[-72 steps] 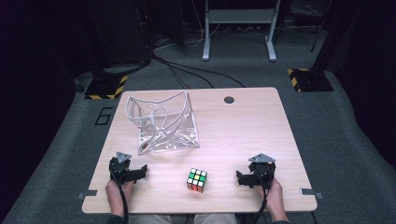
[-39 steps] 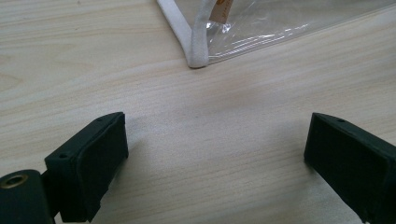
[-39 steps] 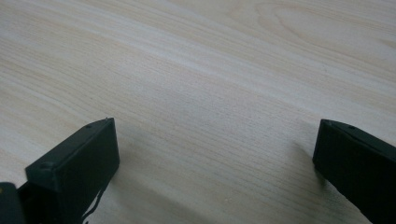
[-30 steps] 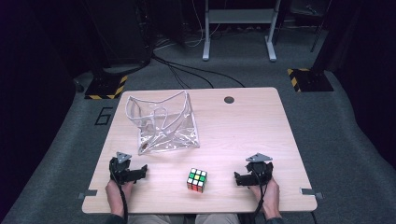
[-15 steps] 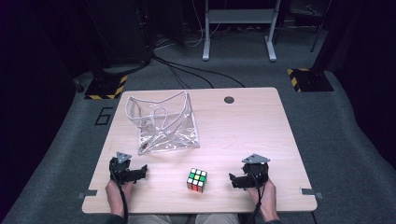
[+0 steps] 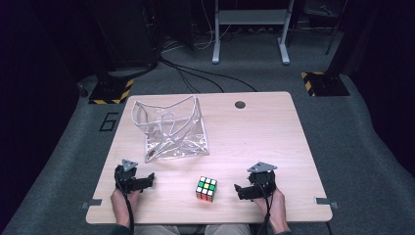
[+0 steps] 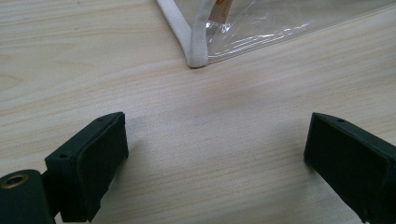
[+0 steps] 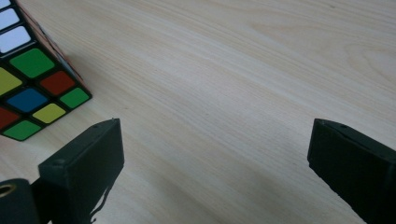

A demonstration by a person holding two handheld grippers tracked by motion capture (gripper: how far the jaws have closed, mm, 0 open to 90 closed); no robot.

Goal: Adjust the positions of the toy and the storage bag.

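While my left gripper [image 6: 147,180] and right gripper [image 6: 238,190] gape near the table's [image 6: 254,132] front edge, the cube [image 8: 32,79] is cut off, the bag's [image 7: 280,28] tag unreadable.

This is looking like a lab or test room set up for recording. A single light wooden table [image 6: 274,142] is standing on grey carpet [image 6: 357,147], with darkness closing in all around it. Black-and-yellow hazard-striped foot plates [image 6: 111,91] are sitting at 10 and 2 o'clock off the table, carrying dark stands. Black cables [image 6: 195,76] are trailing over the floor toward 12 o'clock, where a grey metal frame [image 6: 249,29] is standing. A number 6 [image 6: 108,122] is marking the carpet at 9 o'clock.
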